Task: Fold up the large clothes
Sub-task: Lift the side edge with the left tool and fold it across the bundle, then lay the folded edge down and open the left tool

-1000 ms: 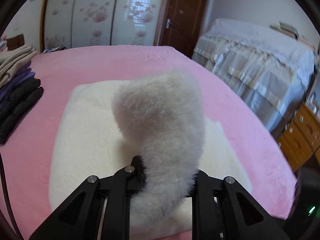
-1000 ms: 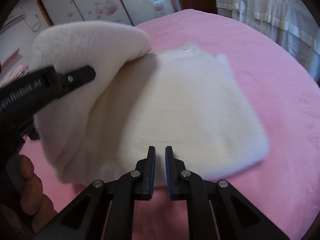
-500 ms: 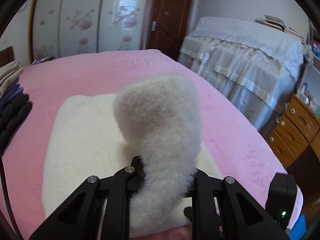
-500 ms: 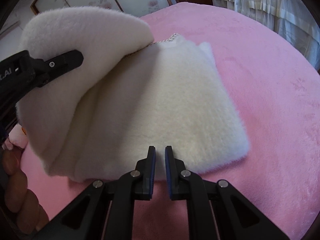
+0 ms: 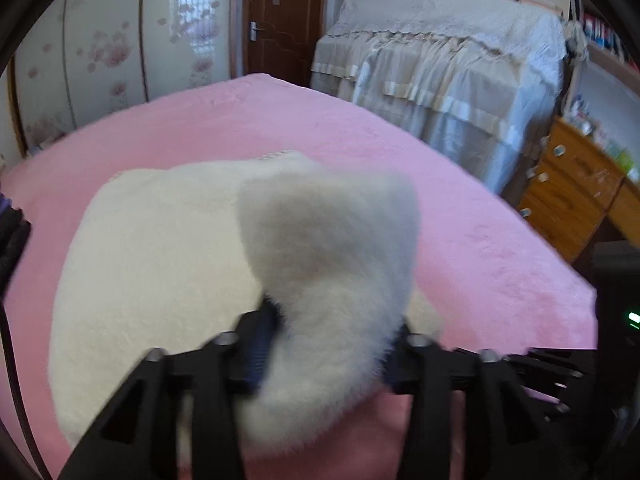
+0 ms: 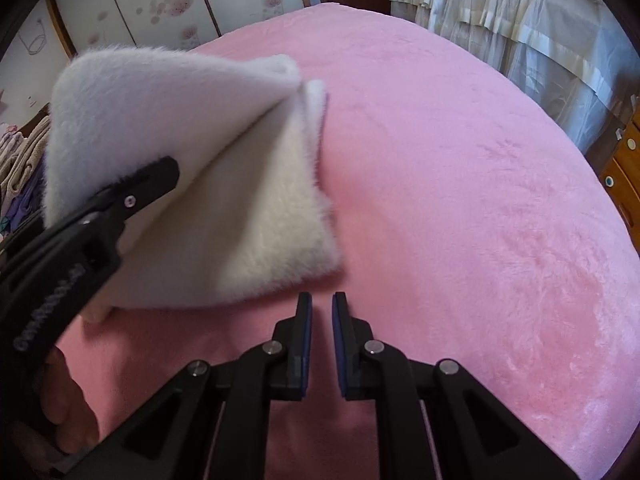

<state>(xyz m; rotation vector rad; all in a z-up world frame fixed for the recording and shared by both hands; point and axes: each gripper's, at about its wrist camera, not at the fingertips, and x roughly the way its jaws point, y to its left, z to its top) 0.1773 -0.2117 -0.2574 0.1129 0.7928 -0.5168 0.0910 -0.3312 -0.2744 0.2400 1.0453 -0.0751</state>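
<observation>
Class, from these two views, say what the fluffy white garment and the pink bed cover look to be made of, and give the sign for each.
Fluffy white garment: probably faux fur or long-pile fleece, matte; fine hairs stand out along its edges. Pink bed cover: probably short-pile plush or velvety fleece, with a soft sheen; its nap shows faint brushed streaks.
</observation>
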